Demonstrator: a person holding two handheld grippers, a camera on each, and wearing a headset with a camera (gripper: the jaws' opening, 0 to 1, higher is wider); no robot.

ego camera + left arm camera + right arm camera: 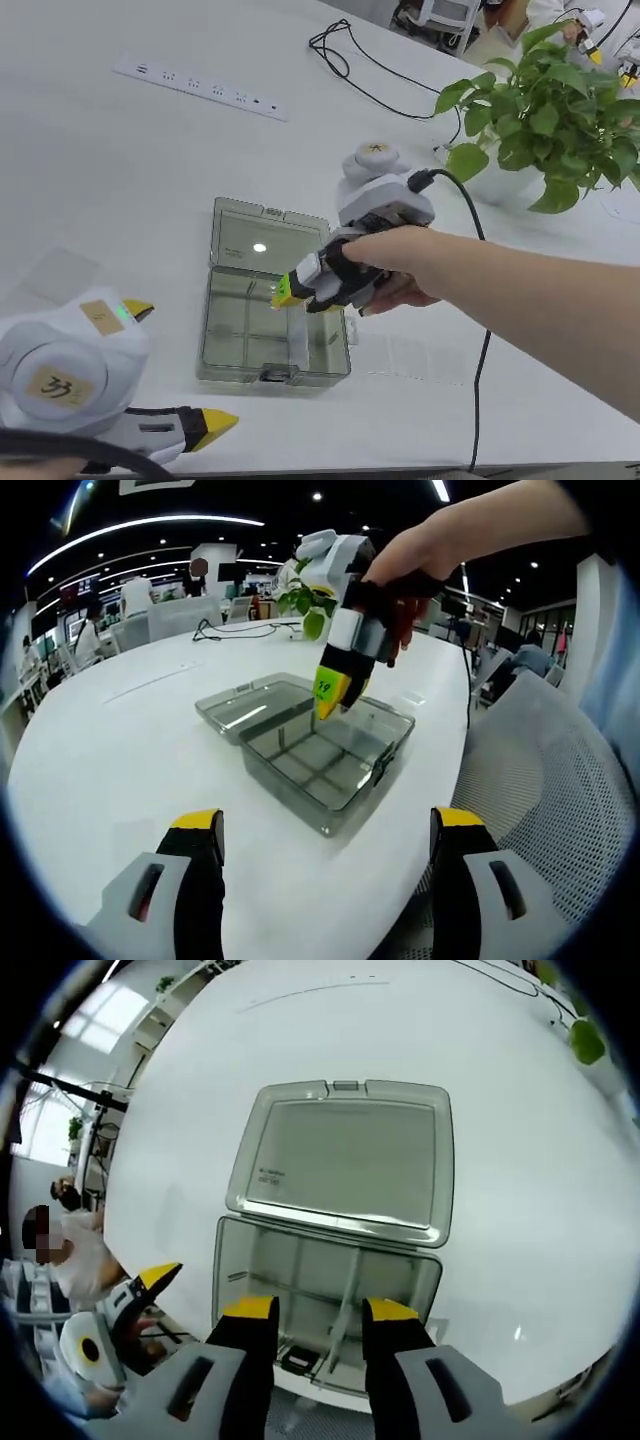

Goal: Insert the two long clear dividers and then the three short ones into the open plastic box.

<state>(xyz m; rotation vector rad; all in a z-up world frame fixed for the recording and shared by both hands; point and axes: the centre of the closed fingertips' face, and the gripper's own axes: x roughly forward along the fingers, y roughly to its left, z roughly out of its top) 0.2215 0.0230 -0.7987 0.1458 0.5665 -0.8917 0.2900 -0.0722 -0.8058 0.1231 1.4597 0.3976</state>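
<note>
1. Now, the box (268,378) sits open near the front edge of the white table (120,180). It is smoky clear plastic, rectangular with rounded corners, and its lid (268,240) lies flat on the far side, hinged to the tray.
2. Over it, the right gripper (288,290), wrapped in a hand (395,262), points its yellow tips down into the right half of the box.
3. In the right gripper view the jaws stand a narrow gap apart, black with yellow caps, above the tray's near wall.
4. A thin clear divider (346,1305) runs edge-on through that gap, and I cannot tell whether either jaw touches it.
5. In the head view that divider (298,340) is an upright, glossy panel just under the tips, toward the front right of the tray.
6. More clear dividers (245,335) cross the tray at right angles and cut it into squarish cells, though I cannot count them.
7. Meanwhile the left gripper (181,365) hangs low at the near left, well apart from the box, with its jaws spread wide and empty. It has a rounded white body and pointed yellow tips.
8. Further back lie a flat white power strip (200,88) and a looping black cable (350,62), with a leafy green plant (545,110) at the far right.
</note>
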